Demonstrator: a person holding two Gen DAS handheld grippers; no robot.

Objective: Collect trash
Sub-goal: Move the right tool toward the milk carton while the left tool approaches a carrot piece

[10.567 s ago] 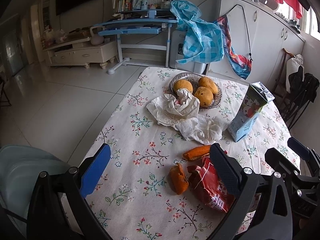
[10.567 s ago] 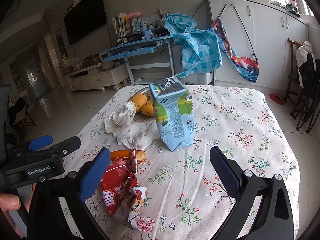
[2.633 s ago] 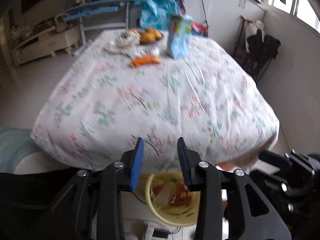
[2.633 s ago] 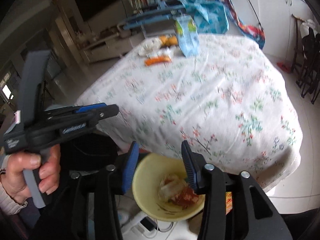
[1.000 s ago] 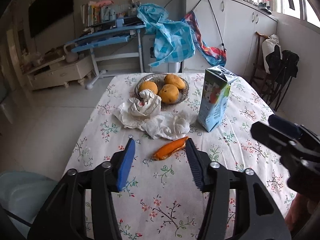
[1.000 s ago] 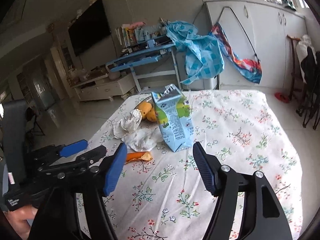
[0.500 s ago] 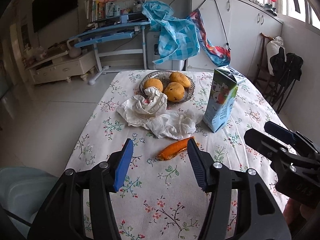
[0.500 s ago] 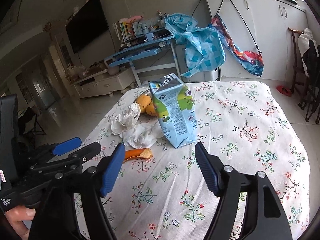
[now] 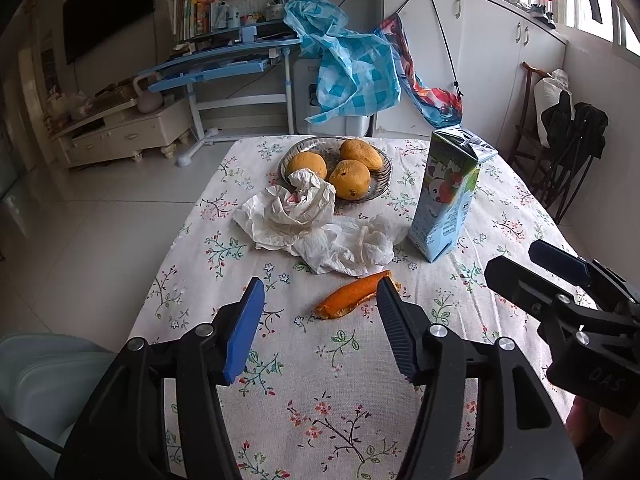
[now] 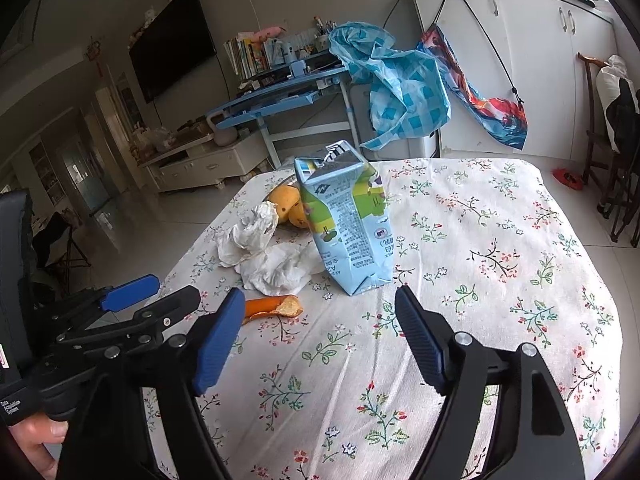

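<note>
Floral tablecloth [image 9: 320, 380] covering a table, seen from both wrist cameras. Orange peel [image 9: 352, 295] lies at mid-frame of the left wrist view, on the cloth, its upper right end partly behind the right-hand finger; in the right wrist view it sits at lower left of centre, just beside the left-hand finger. Crumpled white tissues [image 9: 316, 226] lie above the peel, two wads touching each other, the upper wad resting against the fruit plate. Milk carton [image 10: 346, 218] stands upright, top flap open, right of the tissues and just beside them. Metal plate [image 9: 382, 178] near the upper centre holds three mangoes [image 9: 352, 178]. Left gripper [image 9: 318, 300]: jaws opening, nothing pressed between the pads, peel ahead of and between the fingertips. Right gripper [image 10: 320, 308]: jaws opening wide, empty, carton framed ahead between the fingers but apart from them. Blue desk [image 9: 224, 64] and white cabinets [image 9: 500, 60] fill the upper background.
</note>
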